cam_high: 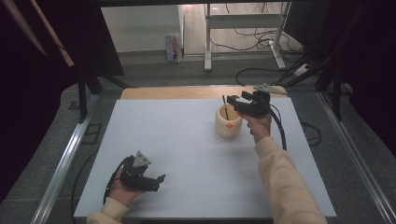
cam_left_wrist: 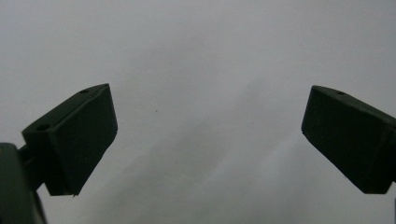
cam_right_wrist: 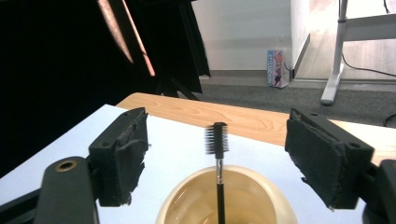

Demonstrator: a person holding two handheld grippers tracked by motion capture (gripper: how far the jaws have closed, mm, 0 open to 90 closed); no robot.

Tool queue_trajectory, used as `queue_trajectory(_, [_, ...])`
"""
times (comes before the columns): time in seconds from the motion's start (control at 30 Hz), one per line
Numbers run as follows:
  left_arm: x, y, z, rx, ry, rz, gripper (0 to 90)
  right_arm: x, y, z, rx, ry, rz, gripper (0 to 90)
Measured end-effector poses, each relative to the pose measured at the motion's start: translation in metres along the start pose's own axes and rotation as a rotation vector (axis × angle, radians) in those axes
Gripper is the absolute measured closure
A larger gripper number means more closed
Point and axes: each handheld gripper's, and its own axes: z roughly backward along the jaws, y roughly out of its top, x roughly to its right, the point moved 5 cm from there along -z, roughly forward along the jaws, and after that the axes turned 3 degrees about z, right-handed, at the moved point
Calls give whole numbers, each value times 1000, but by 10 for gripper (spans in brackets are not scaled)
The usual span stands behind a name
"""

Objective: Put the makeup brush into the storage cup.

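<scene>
Bench (cam_high: 187, 154): cup (cam_high: 228, 122) stands right of centre toward the far edge, 1 brush (cam_high: 225, 107) upright inside it. Right tool (cam_high: 235, 103) just behind-right of the cup; left tool (cam_high: 156, 181) near the front-left edge, well apart.

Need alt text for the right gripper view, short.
A thin black brush stands upright in a cream cup, bristle head up, between the open jaws of the right hand-held gripper, which do not touch it. Behind lie the white table surface, its wooden edge and a grey floor.
</scene>
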Motion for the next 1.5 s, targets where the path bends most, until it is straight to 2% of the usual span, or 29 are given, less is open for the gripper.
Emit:
queue_trajectory(0.2, [-2, 0, -1, 0, -4, 5, 46, 2, 1, 6, -7, 19, -18, 169])
queue_trajectory(0.47, [-1, 3, -1, 11, -21, 17, 45, 1, -1, 9, -42, 43, -4, 128])
queue_trajectory(0.53, [0, 4, -2, 14, -33, 22, 45, 1, -1, 10, -54, 43, 9, 121])
queue_trajectory(0.73, [0, 5, -2, 13, -31, 20, 45, -1, -4, 15, -89, 74, 39, 107])
queue_trajectory(0.87, [-2, 5, -3, 13, -26, 16, 44, -2, -6, 21, -100, 75, 61, 106])
queue_trajectory(1.1, [0, 4, -1, 16, -26, 18, 45, -3, -11, 43, -98, 69, 74, 106])
queue_trajectory(1.3, [1, 3, 1, 21, -18, 19, 45, -6, -15, 70, -99, 61, 101, 106])
queue_trajectory(1.5, [1, 3, 3, 30, -12, 23, 45, -12, -27, 97, -130, 59, 144, 106])
